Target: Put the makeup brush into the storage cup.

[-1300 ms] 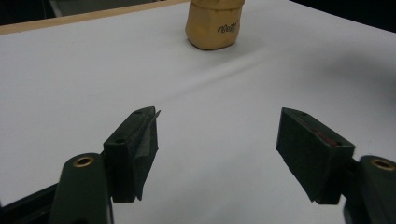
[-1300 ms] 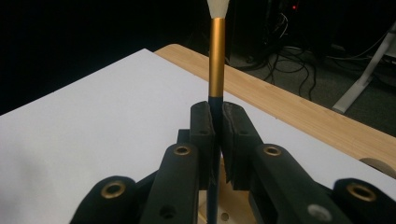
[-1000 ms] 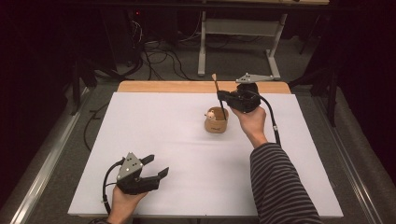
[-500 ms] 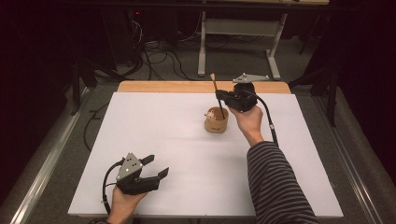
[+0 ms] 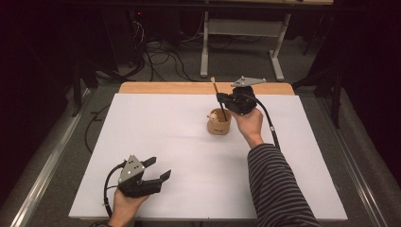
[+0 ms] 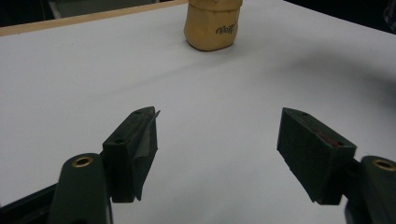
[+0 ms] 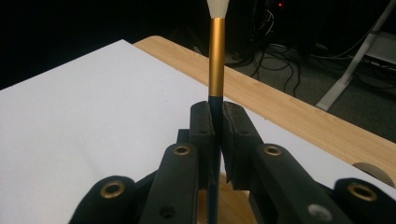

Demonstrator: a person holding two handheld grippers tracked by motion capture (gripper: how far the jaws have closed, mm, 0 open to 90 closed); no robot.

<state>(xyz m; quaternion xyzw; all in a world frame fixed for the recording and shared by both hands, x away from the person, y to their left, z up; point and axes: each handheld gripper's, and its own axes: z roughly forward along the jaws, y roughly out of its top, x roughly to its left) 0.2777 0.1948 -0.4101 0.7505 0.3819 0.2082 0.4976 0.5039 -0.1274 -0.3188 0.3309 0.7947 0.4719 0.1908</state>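
A tan cup (image 5: 219, 124) with dark lettering (image 6: 212, 25) stands right of centre toward the back of the white tabletop (image 5: 156, 127). My right gripper (image 5: 221, 98) hovers just above and behind it, shut on a thin brush (image 5: 216, 92). The brush has a dark handle, a gold ferrule and a pale tip (image 7: 216, 56), and it stands nearly upright between the pads (image 7: 218, 109). Its lower end reaches down into the cup. My left gripper (image 5: 159, 169) rests at the near left of the table, open with nothing between its fingers (image 6: 219, 135), pointing toward the cup.
A strip of bare wood (image 5: 189, 88) runs along the table's far edge. Beyond it are floor cables (image 5: 156, 52) and a white desk frame (image 5: 246, 28). A metal rail (image 5: 52, 161) runs along the floor at the left.
The right hand with the brush has shifted only slightly over the cup. The left gripper has stayed where it was.
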